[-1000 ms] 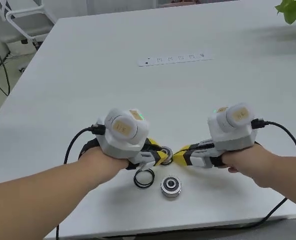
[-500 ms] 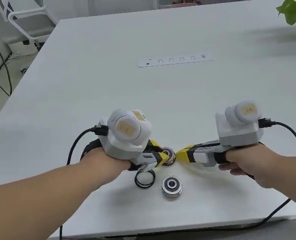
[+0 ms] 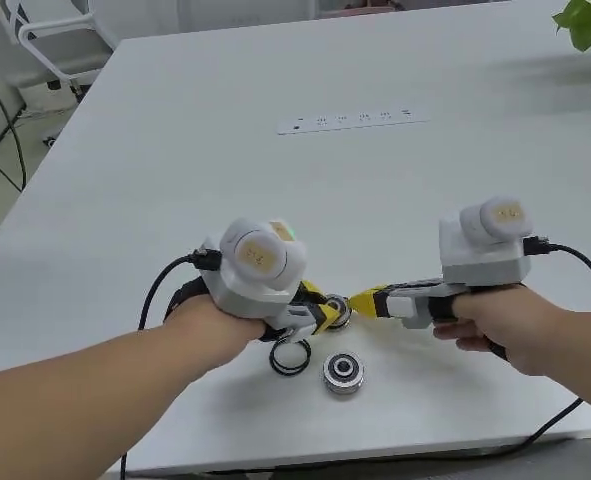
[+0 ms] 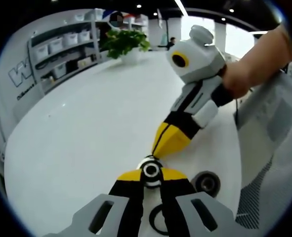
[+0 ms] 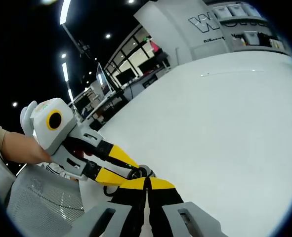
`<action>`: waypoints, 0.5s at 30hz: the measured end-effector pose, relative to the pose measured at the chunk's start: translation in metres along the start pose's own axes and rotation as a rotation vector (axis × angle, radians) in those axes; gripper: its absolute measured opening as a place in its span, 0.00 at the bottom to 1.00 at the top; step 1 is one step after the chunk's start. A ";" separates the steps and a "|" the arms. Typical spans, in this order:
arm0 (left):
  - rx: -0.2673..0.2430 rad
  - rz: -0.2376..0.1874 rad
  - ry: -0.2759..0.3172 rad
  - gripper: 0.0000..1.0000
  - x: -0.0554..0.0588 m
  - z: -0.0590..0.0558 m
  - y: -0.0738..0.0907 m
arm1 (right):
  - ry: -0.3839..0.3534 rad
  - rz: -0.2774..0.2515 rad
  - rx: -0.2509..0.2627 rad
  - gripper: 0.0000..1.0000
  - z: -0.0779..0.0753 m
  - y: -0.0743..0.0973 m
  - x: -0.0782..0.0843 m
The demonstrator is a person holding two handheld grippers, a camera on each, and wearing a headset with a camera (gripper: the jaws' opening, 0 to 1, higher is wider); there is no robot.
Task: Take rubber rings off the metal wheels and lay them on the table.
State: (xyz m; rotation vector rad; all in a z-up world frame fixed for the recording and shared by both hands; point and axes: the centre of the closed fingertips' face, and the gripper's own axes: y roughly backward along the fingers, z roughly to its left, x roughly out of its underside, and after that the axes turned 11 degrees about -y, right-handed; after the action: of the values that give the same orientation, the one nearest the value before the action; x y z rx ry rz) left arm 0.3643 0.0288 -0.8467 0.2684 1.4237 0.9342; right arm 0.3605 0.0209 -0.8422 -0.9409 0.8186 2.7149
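White tabletop stretches far back in the head view, with a long power strip lying on it and green plant leaves at the far corner. Near the front edge, a person holds 2 tools. The left hand holds the left hand-held gripper. Its yellow tips are pinching a small metal wheel, which is lifted a little off the tabletop. The right hand holds the right hand-held gripper, which points at that wheel from the other side. Its 2 yellow tips are pressed together, and they come right up to the edge of the wheel. I cannot tell if they have any rubber between them. 1 black rubber ring lies flat on the tabletop, just under the left hand-held gripper. The other metal wheel sits flat on the tabletop just beside that ring, on its right side, close to the front edge. A black cable runs back from the left hand-held gripper and bends down past the arm.
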 end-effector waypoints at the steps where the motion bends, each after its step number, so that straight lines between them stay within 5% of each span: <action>1: -0.001 0.001 0.001 0.12 0.000 0.000 0.000 | 0.004 -0.001 -0.004 0.00 0.002 0.000 0.000; 6: -0.003 0.004 0.005 0.12 0.000 0.000 0.000 | 0.009 0.007 -0.048 0.00 0.016 -0.006 0.001; 7: -0.003 0.004 0.005 0.12 0.000 0.000 0.000 | 0.009 0.012 -0.089 0.00 0.024 -0.007 0.002; 8: -0.002 0.000 0.003 0.12 -0.001 0.000 -0.001 | -0.006 -0.071 -0.188 0.00 0.044 -0.009 -0.016; 9: -0.005 0.001 0.005 0.12 -0.001 0.001 -0.001 | -0.077 -0.064 -0.229 0.00 0.059 -0.010 -0.019; 10: -0.006 0.000 0.005 0.12 -0.001 0.001 -0.001 | 0.009 -0.028 -0.102 0.00 0.041 -0.013 -0.013; 13: -0.006 -0.007 0.005 0.12 -0.001 0.001 0.000 | -0.047 -0.020 -0.151 0.00 0.041 -0.008 -0.009; 15: -0.005 -0.001 0.005 0.12 -0.001 0.001 0.000 | -0.025 -0.030 -0.125 0.00 0.035 -0.006 -0.009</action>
State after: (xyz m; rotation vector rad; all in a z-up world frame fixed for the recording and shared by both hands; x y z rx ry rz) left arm 0.3651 0.0281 -0.8463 0.2618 1.4256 0.9374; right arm 0.3509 0.0450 -0.8167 -0.9331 0.6315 2.7726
